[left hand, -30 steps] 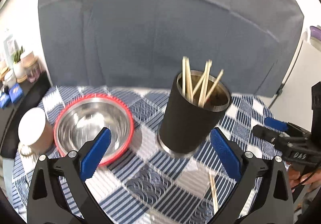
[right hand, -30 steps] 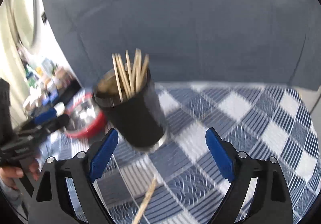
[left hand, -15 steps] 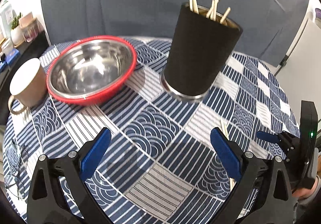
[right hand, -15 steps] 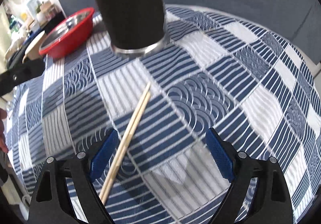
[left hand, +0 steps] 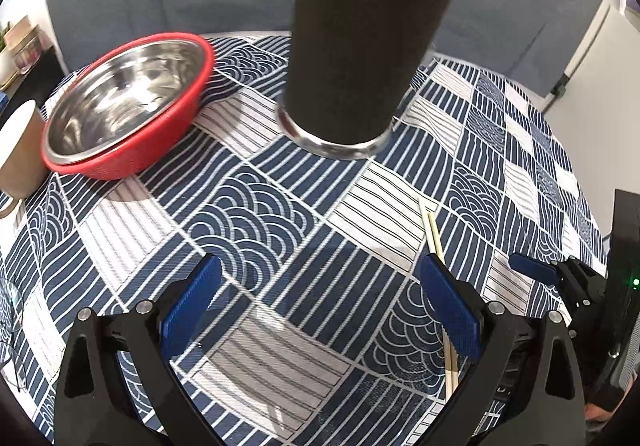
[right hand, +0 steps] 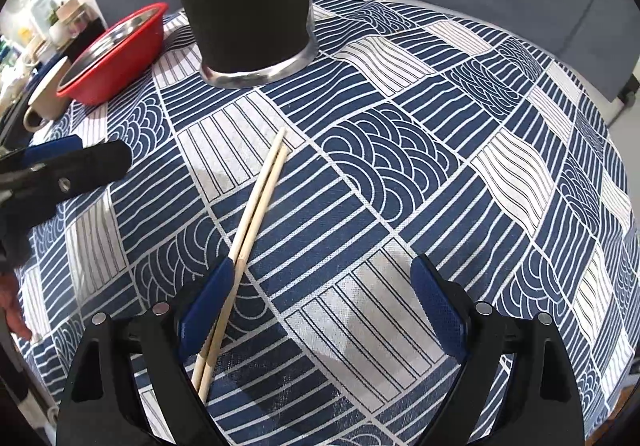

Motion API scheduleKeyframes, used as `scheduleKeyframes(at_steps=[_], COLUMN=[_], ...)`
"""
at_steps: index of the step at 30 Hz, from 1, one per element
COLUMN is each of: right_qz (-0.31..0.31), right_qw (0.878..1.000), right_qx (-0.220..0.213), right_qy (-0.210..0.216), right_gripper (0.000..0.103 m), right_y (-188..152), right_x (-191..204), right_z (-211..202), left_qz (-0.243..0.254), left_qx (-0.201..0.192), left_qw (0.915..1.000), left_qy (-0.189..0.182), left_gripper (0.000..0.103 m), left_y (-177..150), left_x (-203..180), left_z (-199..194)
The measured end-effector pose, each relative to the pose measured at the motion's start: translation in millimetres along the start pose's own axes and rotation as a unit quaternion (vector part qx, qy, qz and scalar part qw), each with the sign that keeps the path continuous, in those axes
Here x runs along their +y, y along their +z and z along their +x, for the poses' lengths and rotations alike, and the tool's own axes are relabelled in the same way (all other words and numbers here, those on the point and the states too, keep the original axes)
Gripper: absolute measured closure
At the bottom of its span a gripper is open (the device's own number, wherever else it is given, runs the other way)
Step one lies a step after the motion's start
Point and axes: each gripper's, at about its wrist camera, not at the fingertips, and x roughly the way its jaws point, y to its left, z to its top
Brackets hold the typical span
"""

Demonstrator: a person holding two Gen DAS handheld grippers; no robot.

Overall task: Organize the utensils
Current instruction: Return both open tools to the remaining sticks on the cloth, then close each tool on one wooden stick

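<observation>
right gripper [right hand: 320, 298] is spread wide with nothing between the pads, low over the blue patterned tablecloth [right hand: 440, 150]; the pair of chopsticks [right hand: 256, 206] lies flat on the cloth side by side, long axis running from near-left under the left pad up to far-right, tips pointing toward the black holder cup [right hand: 248, 6]. left gripper [left hand: 320, 302] is also wide apart and empty, same chopsticks [left hand: 434, 234] just beside its right pad. cup stands upright with more sticks in it, red-rimmed steel bowl [left hand: 124, 114] and a beige mug [left hand: 18, 154] to its left.
</observation>
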Motion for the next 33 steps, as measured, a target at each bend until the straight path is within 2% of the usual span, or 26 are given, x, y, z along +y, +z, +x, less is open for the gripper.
scheduleKeyframes(at_steps=[4,6,10,17,21,24,28,31,33], right_qz=[0.010,-0.005,0.004,0.036,0.033,0.027,0.024,0.023,0.014], right_qw=[0.999,1.000,1.000,0.998,0.999,0.999,0.999,0.998,0.999], right_qx=[0.031,0.025,0.025,0.037,0.038,0.038,0.044,0.048,0.048], right_qy=[-0.002,-0.018,-0.013,-0.022,-0.019,-0.016,-0.017,-0.015,-0.011], right_gripper=[0.016,0.016,0.017,0.018,0.020,0.025,0.026,0.028,0.037], right_y=[0.4,-1.6,-6.0,-15.3,-19.4,-21.9,-22.0,-20.4,-19.9], right_x=[-0.8,4.9,-2.7,-37.3,-45.6,-47.1,-48.0,-48.8,-47.8], right_z=[3.5,1.3,-1.2,-7.4,-10.5,-14.0,-14.7,-13.5,-14.2], left_qz=[0.009,0.007,0.006,0.036,0.059,0.070,0.099,0.088,0.087], left_qx=[0.011,0.018,0.028,0.055,0.074,0.092,0.112,0.132,0.141], left_qw=[0.9999,0.9998,0.9996,0.9978,0.9955,0.9933,0.9877,0.9860,0.9849], left_qy=[0.003,0.002,-0.001,-0.013,-0.011,0.004,0.047,0.053,0.051], left_gripper=[0.006,0.006,0.006,0.006,0.006,0.006,0.005,0.005,0.006], left_y=[2.6,4.1,6.0,2.9,-2.7,-5.6,-7.0,-3.4,-2.1], left_x=[-8.0,-10.0,-16.8,-41.7,-55.7,-62.1,-72.4,-71.2,-71.1], left_z=[8.4,13.1,19.5,32.4,41.6,50.2,58.9,61.2,62.6])
